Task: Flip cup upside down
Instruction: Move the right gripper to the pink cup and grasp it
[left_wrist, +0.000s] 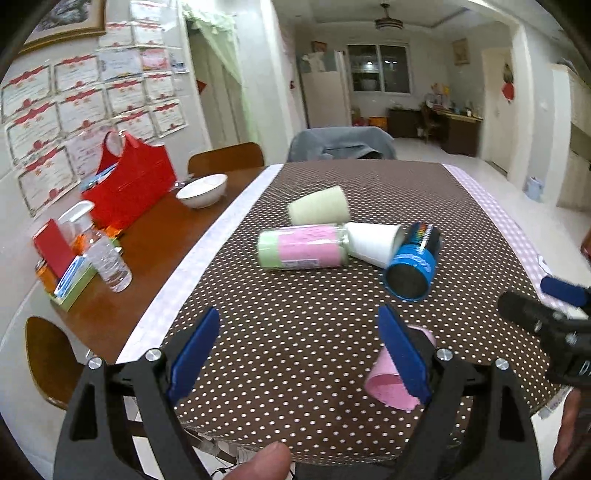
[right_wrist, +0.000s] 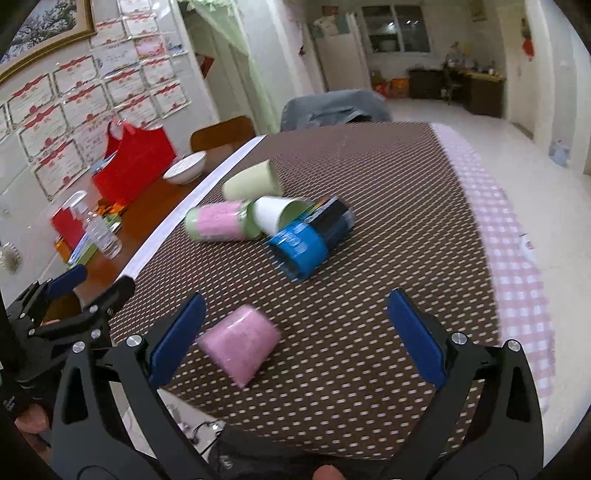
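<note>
Both the left tool (left_wrist: 297, 354) and the right tool (right_wrist: 295, 338) are spread wide and hold nothing. The pink paper cup (right_wrist: 240, 343) lies on its side on the polka-dot-clothed desk (right_wrist: 369, 314), near its front edge, just beside the right tool's left finger.

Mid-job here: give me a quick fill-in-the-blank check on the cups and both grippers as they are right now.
1. The pink cup nearest the grippers lies on its ____.
2. Both the left gripper and the right gripper have their jaws ____.
3. The white cup lies between the pink-and-green cup and the ____ cup.
4. The cups lie on a brown tablecloth patterned with white ____.

Missing words: side; open; blue; dots
</note>
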